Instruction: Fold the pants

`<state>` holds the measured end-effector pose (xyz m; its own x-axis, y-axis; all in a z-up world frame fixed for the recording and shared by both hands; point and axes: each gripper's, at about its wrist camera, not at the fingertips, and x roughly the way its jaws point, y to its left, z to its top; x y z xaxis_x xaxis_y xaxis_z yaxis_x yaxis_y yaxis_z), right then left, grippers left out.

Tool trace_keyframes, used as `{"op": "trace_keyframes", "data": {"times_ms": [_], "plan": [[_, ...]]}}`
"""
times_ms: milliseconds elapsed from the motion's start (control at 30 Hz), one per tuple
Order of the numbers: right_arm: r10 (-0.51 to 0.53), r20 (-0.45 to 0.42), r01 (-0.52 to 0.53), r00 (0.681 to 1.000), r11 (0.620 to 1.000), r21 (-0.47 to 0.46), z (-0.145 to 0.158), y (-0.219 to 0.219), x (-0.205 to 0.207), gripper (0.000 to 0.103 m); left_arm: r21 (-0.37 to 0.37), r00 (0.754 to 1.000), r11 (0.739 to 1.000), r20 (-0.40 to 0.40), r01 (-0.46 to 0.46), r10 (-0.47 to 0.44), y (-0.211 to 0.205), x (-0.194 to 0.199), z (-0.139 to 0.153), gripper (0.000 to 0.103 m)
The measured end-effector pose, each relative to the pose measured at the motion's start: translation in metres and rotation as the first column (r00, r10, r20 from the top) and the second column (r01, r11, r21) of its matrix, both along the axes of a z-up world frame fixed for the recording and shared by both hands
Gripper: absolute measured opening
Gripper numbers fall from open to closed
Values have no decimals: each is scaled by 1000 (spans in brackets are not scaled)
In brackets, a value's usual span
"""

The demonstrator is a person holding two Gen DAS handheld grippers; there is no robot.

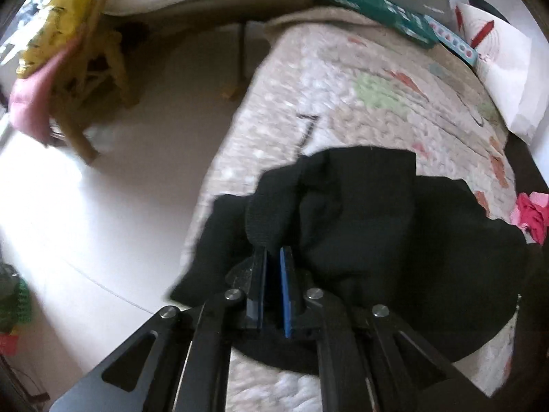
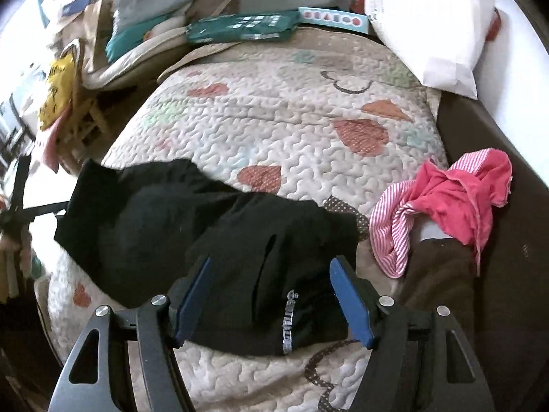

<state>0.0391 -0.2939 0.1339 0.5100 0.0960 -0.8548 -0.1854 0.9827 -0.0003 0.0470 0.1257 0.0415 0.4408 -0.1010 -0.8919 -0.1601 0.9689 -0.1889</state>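
The black pants (image 2: 212, 240) lie bunched on the quilted bed (image 2: 274, 120), at about 6 o'clock in both views. The left gripper (image 1: 273, 257) has its jaws pinched nearly together on a fold of the pants' fabric. The right gripper (image 2: 271, 295) hovers with jaws spread wide, gripping nothing, and a pink garment (image 2: 456, 202) lies at 3 o'clock.

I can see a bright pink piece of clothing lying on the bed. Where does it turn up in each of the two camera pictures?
Left wrist view: the pink garment peeks in at the far right edge, partly cut off, just past the black pants.
Right wrist view: it lies in full at middle right, crumpled, with a striped part, right of the pants.
Shared landmark: the teal package at the quilt's far end.
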Motion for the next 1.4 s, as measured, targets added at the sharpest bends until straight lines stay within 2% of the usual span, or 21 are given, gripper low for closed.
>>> {"op": "trace_keyframes", "data": {"times_ms": [133,233,300,333,367,433,567,667,800,833,867,900,1000,1133,1267,1333,1400], "plan": [[-40,1,40,999,999,17,-1,-9,15,75,45,995,995,-27,-93,94,24,-21,1,7],[-75,-9,75,997,997,22,-6,-14,27,75,21,980,986,-106,-167,168,40,-30,-15,8],[-99,-19,100,995,994,49,-10,-18,33,75,19,969,980,-149,-197,198,44,-31,-25,17],[-112,-23,114,993,992,61,-12,-20,36,75,15,963,977,-170,-211,211,46,-33,-30,25],[-135,-26,136,991,988,76,-14,-24,39,75,-7,959,974,-175,-228,224,49,-34,-33,27],[-161,-27,163,987,982,93,-16,-32,43,75,-94,957,962,-163,-256,239,58,-38,-31,27],[-209,-63,215,976,971,108,-31,-46,49,76,-252,941,907,-105,-338,321,80,-47,-22,36],[-240,-84,247,967,965,85,-45,-51,54,76,-274,925,885,-55,-376,376,85,-49,-15,36],[-276,-140,291,951,952,96,-69,-60,65,75,-283,919,879,-22,-384,394,86,-47,-9,36],[-270,-163,291,949,950,116,-75,-60,66,69,-281,919,881,-16,-381,393,83,-46,-9,36],[-263,-175,289,949,946,144,-78,-60,67,34,-277,920,883,-9,-379,392,83,-45,-8,36],[-246,-172,276,954,945,178,-78,-59,65,29,-270,919,884,-3,-380,394,82,-42,-8,36],[-240,-91,247,966,966,76,-65,-46,60,25,-267,913,882,14,-388,407,80,-39,-6,36],[-304,-36,304,952,953,-7,-58,-51,62,24,-262,912,881,5,-394,409,81,-40,-8,37],[-331,-36,328,943,942,-72,-65,-52,65,27,-268,909,875,-8,-403,416,83,-39,-12,38],[-340,-20,335,940,935,-120,-67,-50,66,35,-273,909,874,-8,-403,417,82,-38,-12,38],[-367,2,362,930,918,-160,-67,-54,66,56,-273,910,875,-4,-401,415,80,-37,-11,38]]}}
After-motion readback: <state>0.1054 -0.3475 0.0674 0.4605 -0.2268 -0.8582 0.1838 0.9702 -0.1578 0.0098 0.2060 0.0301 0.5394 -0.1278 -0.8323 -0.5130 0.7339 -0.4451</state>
